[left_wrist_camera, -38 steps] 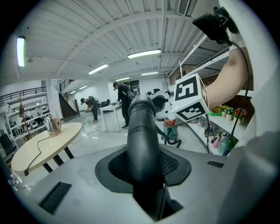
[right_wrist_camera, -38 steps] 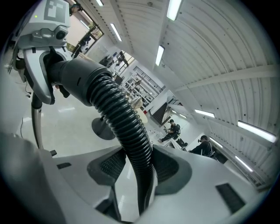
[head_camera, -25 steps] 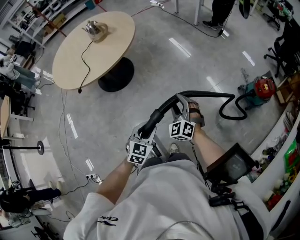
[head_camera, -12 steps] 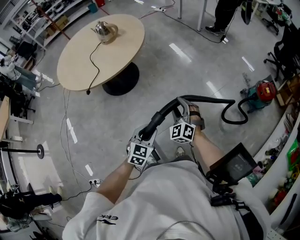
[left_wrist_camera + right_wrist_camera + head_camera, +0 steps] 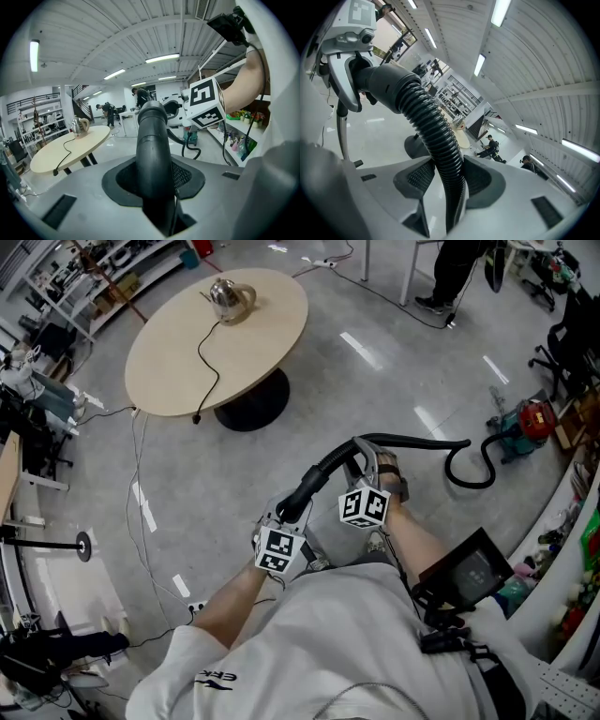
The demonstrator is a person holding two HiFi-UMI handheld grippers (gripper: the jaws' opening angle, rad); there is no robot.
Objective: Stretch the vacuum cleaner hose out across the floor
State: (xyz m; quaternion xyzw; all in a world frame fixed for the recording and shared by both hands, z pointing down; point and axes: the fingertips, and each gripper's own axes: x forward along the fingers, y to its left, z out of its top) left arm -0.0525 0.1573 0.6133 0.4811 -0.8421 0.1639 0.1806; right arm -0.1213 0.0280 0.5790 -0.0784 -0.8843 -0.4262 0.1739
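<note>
The black vacuum hose [image 5: 412, 440] has a smooth rigid end and a ribbed length. It hangs from the grippers, then loops on the grey floor [image 5: 281, 451] beside the red-and-teal vacuum cleaner [image 5: 522, 423]. The left gripper [image 5: 152, 176] clamps the smooth end, its jaws fairly wide. The right gripper [image 5: 447, 183] pinches the ribbed part just beyond.

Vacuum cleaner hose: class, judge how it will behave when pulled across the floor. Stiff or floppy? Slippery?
Probably floppy along its ribbed length: the hose loops on the floor by the vacuum cleaner. Its smooth end piece looks rigid, straight through the left tool. The ribs likely give the right tool decent grip.
</note>
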